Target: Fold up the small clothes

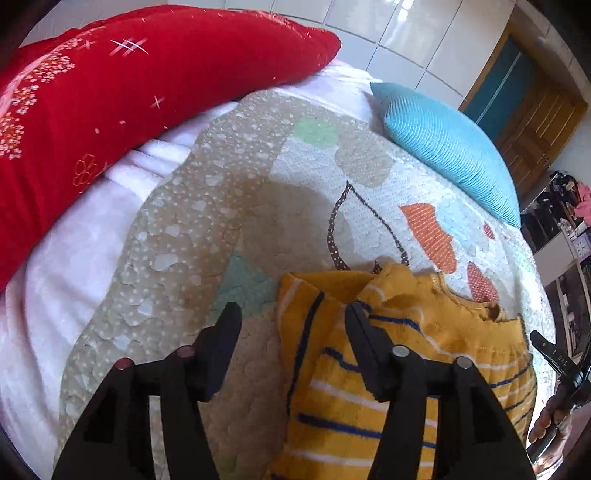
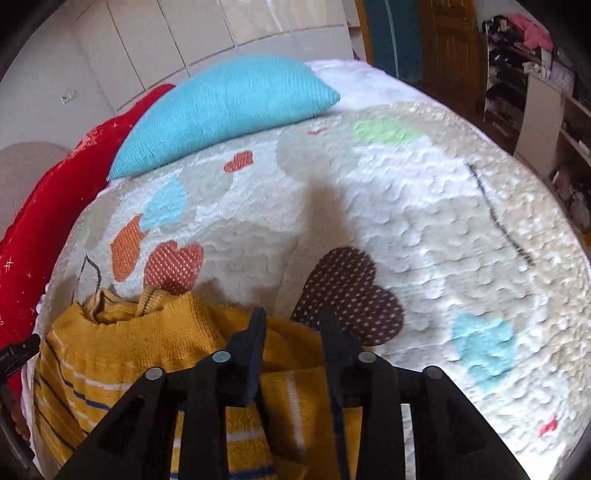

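Note:
A small mustard-yellow knit garment [image 1: 388,369] with white and navy stripes lies on the patterned quilt [image 1: 229,229], with a sleeve folded over its left side. My left gripper [image 1: 293,314] is open above its left edge, holding nothing. In the right wrist view the garment [image 2: 147,343] lies at the lower left, with a folded sleeve [image 2: 291,410] under my right gripper [image 2: 293,314]. The right gripper is open and empty over the garment's right side. The right gripper also shows at the left wrist view's right edge [image 1: 557,362].
A red embroidered cushion [image 1: 110,103] lies at the back left and a turquoise ribbed pillow [image 1: 450,147] at the back right. White wardrobe doors [image 2: 166,33] stand behind the bed. Shelves with clutter [image 2: 524,74] and a wooden door [image 1: 532,122] are to the right.

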`<state>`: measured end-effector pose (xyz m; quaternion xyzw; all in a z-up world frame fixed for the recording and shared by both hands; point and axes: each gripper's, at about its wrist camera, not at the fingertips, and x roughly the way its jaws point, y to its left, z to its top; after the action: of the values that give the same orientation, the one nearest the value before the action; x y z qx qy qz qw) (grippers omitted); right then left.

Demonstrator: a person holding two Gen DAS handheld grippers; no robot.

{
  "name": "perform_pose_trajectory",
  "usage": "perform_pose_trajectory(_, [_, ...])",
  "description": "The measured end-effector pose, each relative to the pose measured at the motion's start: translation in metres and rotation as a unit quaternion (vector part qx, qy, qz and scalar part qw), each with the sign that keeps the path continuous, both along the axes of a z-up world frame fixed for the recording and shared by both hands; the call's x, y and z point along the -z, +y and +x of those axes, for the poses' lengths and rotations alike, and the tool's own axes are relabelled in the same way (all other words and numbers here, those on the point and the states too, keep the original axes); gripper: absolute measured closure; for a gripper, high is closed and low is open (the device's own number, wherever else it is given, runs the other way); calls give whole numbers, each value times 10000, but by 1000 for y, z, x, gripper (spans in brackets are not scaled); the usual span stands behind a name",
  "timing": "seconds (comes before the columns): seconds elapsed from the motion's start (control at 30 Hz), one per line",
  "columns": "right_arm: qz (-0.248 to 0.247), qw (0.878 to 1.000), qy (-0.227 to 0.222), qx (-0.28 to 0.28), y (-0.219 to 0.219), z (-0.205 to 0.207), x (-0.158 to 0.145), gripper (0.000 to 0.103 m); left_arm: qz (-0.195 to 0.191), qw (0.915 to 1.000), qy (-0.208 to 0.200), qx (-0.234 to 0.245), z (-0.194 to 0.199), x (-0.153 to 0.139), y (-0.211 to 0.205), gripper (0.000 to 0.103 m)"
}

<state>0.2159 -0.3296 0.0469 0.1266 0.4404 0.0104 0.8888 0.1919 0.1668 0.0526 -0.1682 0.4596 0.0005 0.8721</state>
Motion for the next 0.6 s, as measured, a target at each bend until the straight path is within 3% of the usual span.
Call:
perform_pose_trajectory(0.07, [151, 9996, -209, -74, -10, -21, -17, 66, -36, 9999, -110, 122, -21, -12, 1, 41])
perform_pose_trajectory(0.17, [155, 9986, -431, -275, -15, -61, -36, 66, 300, 9985, -380, 248, -61, -21, -6, 30])
perform_pose_trajectory(0.27, [87, 9962, -604, -615, -9, -102, -43, 66, 535, 9967, -457, 393, -95, -8, -15, 28])
perform_pose_trajectory(0.43, [151, 9947, -274, -982, 7, -133, -10, 66, 483, 9985, 45, 234, -121, 47, -13, 28])
perform_pose_trajectory(0.5, [-1, 9971, 49, -755, 2, -130, 16, 64, 401, 9988, -214, 164, -132, 52, -9, 28])
perform_pose_trajectory(0.6, [143, 9987, 18, -491, -8, -135, 32, 48, 308, 9989, -284, 207, -134, 53, -6, 25])
